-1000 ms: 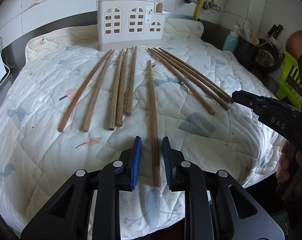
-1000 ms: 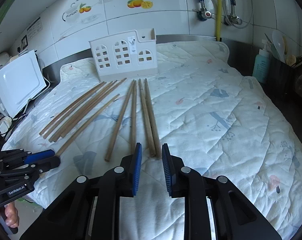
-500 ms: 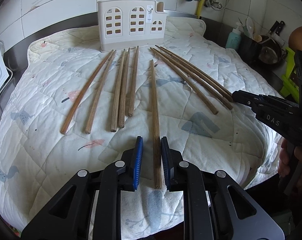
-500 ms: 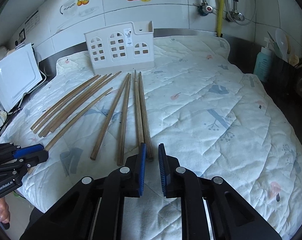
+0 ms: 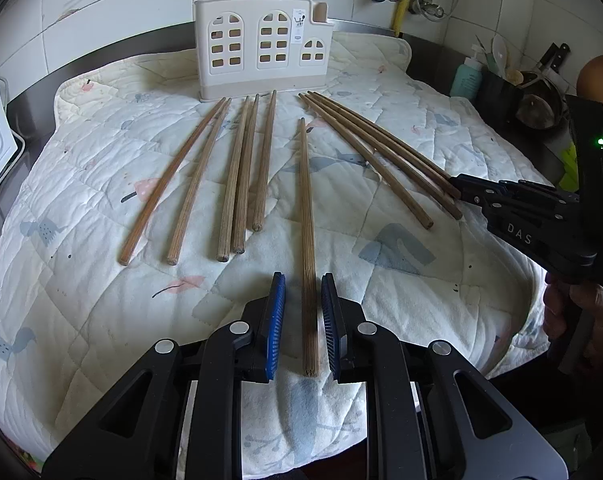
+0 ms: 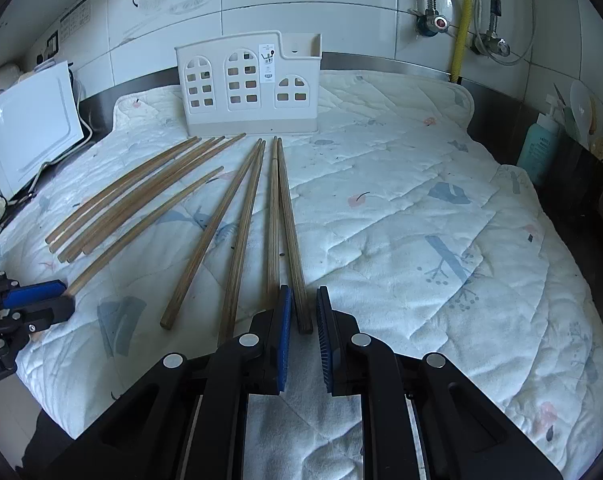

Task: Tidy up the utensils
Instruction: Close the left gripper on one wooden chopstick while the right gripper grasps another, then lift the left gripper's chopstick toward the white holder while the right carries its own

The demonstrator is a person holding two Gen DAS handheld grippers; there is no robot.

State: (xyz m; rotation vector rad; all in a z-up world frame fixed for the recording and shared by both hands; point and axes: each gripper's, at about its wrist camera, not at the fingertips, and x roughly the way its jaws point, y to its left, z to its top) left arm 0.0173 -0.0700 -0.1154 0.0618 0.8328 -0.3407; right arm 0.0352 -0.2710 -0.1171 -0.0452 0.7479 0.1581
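Observation:
Several long wooden chopsticks lie on a quilted white cloth in front of a cream utensil holder with arched windows. My left gripper is open, its jaws on either side of the near end of a single chopstick, not closed on it. My right gripper is open around the near end of the rightmost chopstick of a pair. The holder also shows in the right wrist view. Each gripper shows in the other's view: right, left.
A white appliance stands left of the cloth. A teal bottle, a dark pot and utensils stand at the right counter edge. Pipes and a yellow hose run down the tiled wall behind.
Both grippers moved forward over the chopstick ends. Their jaws narrowed half a second ago and have opened slightly wider since.

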